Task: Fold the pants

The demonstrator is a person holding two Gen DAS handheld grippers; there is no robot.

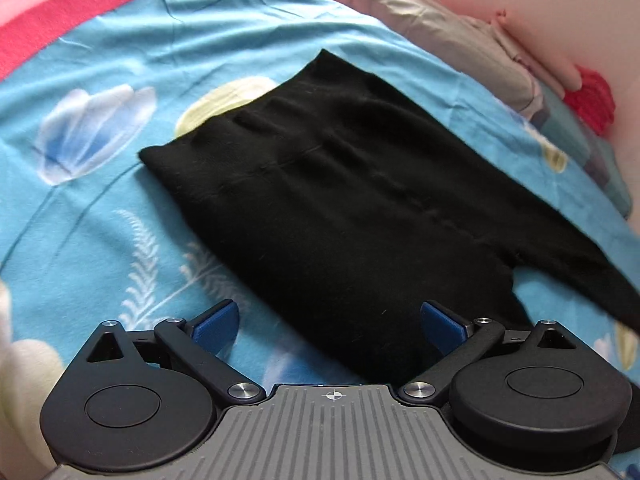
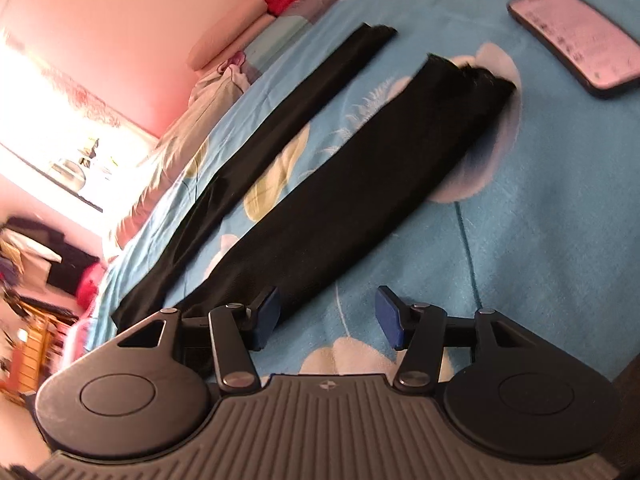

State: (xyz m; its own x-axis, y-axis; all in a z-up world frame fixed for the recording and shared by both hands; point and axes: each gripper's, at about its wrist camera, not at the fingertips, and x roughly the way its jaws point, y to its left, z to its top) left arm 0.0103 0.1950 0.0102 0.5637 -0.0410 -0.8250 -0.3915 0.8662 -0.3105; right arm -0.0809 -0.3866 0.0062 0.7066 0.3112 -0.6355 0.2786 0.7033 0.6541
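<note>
We see the pants [image 1: 340,200] spread flat on the bedsheet [image 1: 100,208], legs [image 2: 320,208] running lengthwise away from our right gripper [image 2: 326,318]. Both grippers gape empty. The left gripper [image 1: 330,322] hovers over the waist end, its fingers astride the cloth; the right sits beside the nearer leg.

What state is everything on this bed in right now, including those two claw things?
Black pants: spread flat, unfolded, legs apart.
Left gripper: open, over the pants, gripping nothing.
Right gripper: open, empty, beside one pant leg.
Phone: lying flat on the blue sheet.
</note>
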